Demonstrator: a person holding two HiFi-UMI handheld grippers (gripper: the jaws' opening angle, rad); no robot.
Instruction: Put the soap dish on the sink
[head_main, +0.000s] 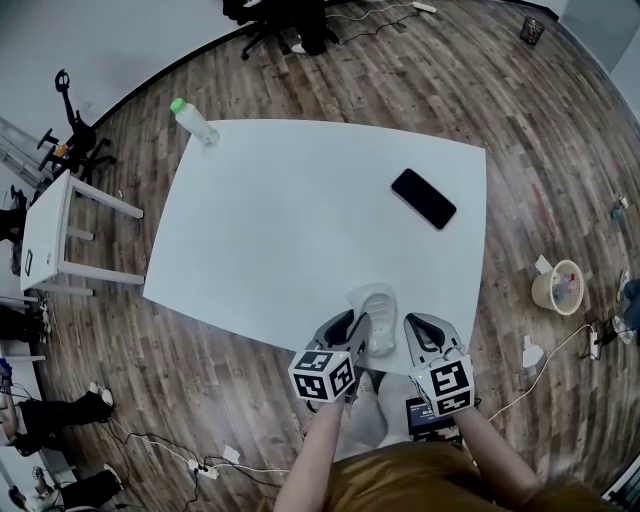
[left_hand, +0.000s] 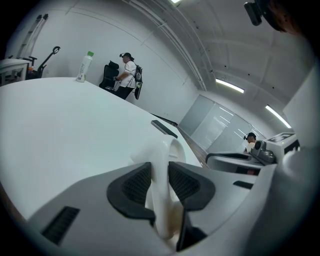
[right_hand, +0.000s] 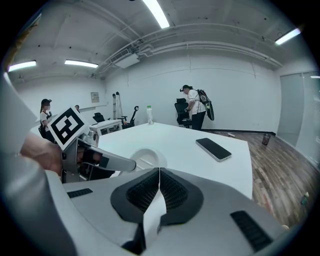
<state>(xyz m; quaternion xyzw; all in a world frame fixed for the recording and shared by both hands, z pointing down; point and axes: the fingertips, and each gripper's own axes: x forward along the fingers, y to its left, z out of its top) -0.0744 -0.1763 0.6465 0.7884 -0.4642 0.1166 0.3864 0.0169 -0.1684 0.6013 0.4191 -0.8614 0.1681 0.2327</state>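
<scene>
A white soap dish (head_main: 378, 303) lies at the near edge of the white table (head_main: 300, 220). My left gripper (head_main: 355, 326) is shut on the dish's near left rim. In the left gripper view the white rim (left_hand: 162, 150) stands pinched between the black pads (left_hand: 137, 184) of my left gripper (left_hand: 160, 186). My right gripper (head_main: 420, 328) hovers just right of the dish, apart from it, and is shut on nothing. In the right gripper view its jaws (right_hand: 159, 187) meet, and the dish (right_hand: 145, 156) shows beyond with the left gripper (right_hand: 100, 160) over it. No sink is in view.
A black phone (head_main: 423, 198) lies at the table's right and a green-capped bottle (head_main: 193, 120) stands at the far left corner. A small white side table (head_main: 50, 235) is at the left, a waste basket (head_main: 558, 287) at the right, and cables cross the wooden floor.
</scene>
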